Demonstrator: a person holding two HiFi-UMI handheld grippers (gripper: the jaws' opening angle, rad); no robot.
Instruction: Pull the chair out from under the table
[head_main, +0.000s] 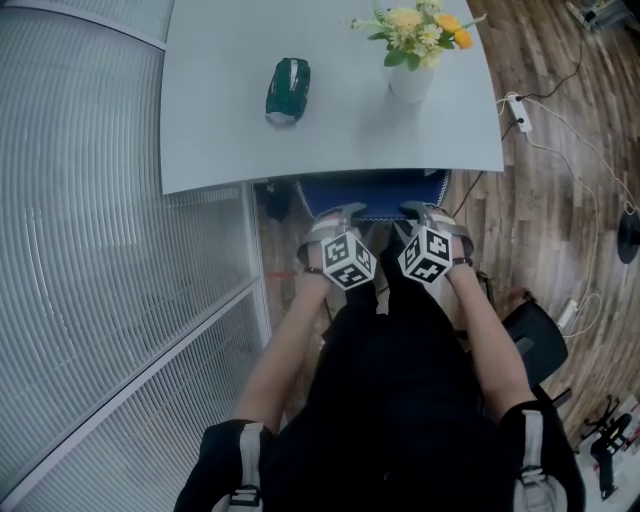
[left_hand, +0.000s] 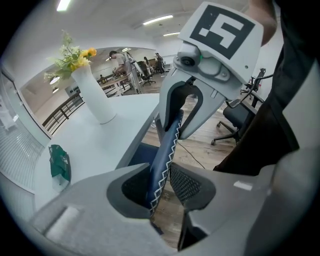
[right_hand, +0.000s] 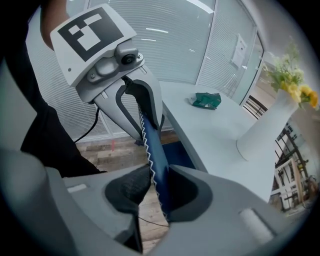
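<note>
A blue chair backrest (head_main: 370, 190) with white zigzag stitching shows at the near edge of the pale table (head_main: 330, 140), the rest of the chair tucked beneath. My left gripper (head_main: 340, 213) and right gripper (head_main: 420, 210) sit side by side on its top edge. In the left gripper view the backrest (left_hand: 167, 145) runs between the pads of the left gripper (left_hand: 162, 185), which press on it; the right gripper (left_hand: 184, 114) clamps the same edge farther along. The right gripper view shows the right gripper (right_hand: 152, 187) shut on the backrest (right_hand: 152, 145), with the left gripper (right_hand: 142, 107) beyond.
On the table stand a white vase of flowers (head_main: 412, 75) and a green packet (head_main: 288, 90). A glass wall with blinds (head_main: 90, 250) runs along the left. On the wood floor at right lie a power strip (head_main: 517, 112) with cables and a black office chair (head_main: 535, 335).
</note>
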